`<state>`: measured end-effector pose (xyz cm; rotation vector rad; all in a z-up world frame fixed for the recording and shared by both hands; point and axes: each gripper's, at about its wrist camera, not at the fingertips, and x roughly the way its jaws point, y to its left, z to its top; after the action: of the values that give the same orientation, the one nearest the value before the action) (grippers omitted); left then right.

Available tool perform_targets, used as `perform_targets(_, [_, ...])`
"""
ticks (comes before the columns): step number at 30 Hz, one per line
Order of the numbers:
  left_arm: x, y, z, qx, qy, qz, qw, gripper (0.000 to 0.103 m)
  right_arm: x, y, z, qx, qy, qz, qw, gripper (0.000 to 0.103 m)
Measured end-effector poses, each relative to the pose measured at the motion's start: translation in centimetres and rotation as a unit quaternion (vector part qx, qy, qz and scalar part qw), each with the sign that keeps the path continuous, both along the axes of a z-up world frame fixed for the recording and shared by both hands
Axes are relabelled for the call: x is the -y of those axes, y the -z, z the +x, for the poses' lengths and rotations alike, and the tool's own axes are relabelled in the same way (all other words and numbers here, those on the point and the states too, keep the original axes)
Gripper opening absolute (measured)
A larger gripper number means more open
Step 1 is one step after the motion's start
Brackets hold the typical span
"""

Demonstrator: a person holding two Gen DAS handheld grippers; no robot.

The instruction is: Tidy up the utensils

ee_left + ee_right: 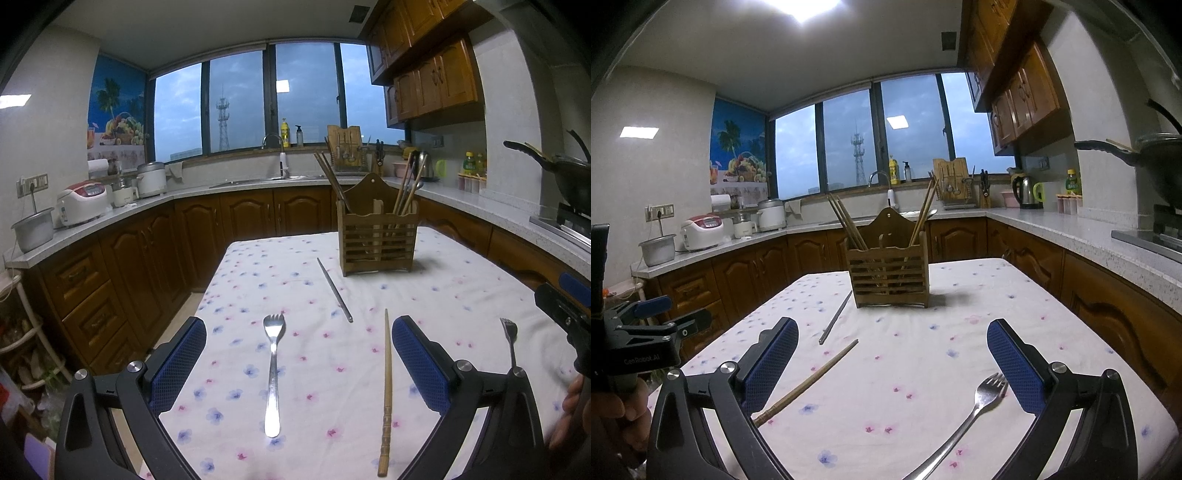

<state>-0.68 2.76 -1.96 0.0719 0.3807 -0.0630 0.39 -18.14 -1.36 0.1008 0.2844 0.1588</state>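
On the floral-clothed counter (461, 295), toward its far end: wooden utensil holder (376, 240), upright, chopsticks standing in it. Just before the holder: metal chopstick (334, 290), flat. Nearer than that: wooden chopstick (386, 391), flat. Left of the holder, well forward: large fork (272, 373), between the left tongs (299, 365), released, empty. Right of the holder, forward: second fork (964, 424), beside the right tongs (892, 369), released, empty.

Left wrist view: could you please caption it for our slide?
Open left hand-held gripper above a fork, wooden utensil holder beyond.
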Motion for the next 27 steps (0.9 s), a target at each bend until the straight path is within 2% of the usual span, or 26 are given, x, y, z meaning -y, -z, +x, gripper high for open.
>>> perform_targets(27, [0.19, -0.16, 0.32, -0.001, 0.005, -0.004, 1.0, 0.102, 0.21, -0.19, 0.11, 0.0, 0.003, 0.002, 1.0, 0.103])
